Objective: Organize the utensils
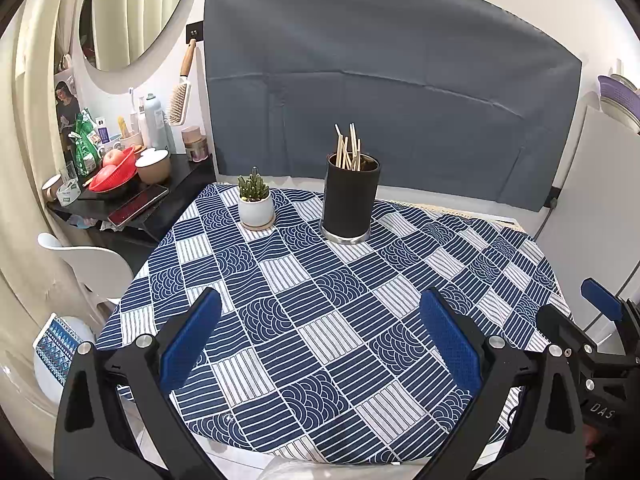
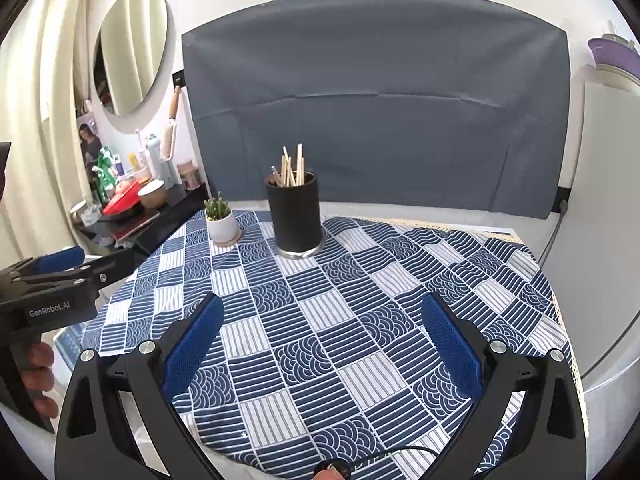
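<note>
Tabletop (image 1: 420, 280), frame centre: one black holder (image 1: 351, 200) of chopsticks (image 1: 349, 148), one potted cactus (image 1: 255, 200). Two hand-held grippers, left hand-held gripper (image 1: 320, 344) and right hand-held gripper (image 2: 322, 348), both spread wide, empty.

Both wrist views face table (image 1: 320, 320), side-by-side

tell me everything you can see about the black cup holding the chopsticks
The black cup is a tall, matte, straight-sided cylinder with a shiny metal ring around its base. It stands upright on the blue patterned tablecloth toward the far side of the table, to the right of a small potted plant and apart from it. A bunch of pale wooden chopsticks leans inside, tips sticking out. Neither gripper touches it.
</note>
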### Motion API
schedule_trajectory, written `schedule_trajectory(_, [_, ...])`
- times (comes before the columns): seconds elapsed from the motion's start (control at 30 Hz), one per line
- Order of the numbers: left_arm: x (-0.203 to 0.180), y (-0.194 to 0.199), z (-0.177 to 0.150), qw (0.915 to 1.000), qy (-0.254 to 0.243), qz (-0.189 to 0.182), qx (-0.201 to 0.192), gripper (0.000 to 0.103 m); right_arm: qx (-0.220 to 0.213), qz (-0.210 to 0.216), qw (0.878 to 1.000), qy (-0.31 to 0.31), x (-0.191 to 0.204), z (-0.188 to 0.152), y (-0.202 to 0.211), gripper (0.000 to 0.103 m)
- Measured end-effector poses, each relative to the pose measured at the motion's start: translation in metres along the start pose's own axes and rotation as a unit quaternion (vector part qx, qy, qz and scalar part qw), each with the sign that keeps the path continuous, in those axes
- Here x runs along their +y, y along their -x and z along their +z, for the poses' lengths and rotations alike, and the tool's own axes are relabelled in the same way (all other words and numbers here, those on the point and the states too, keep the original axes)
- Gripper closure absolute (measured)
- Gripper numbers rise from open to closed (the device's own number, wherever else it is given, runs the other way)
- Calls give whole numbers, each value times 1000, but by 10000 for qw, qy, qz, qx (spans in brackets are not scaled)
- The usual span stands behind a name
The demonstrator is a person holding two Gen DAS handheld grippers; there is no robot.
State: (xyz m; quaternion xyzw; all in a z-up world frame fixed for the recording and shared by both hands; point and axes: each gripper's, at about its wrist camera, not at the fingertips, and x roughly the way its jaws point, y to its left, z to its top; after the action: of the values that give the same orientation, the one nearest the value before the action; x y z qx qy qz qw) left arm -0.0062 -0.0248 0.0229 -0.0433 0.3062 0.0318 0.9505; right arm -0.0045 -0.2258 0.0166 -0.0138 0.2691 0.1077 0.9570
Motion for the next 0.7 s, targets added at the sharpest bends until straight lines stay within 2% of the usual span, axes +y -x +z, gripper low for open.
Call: schedule_trajectory(0.7, [3, 3, -6, 10000, 35, -33, 23, 6, -54, -82, 9999, 33, 0, -4, 8, 8])
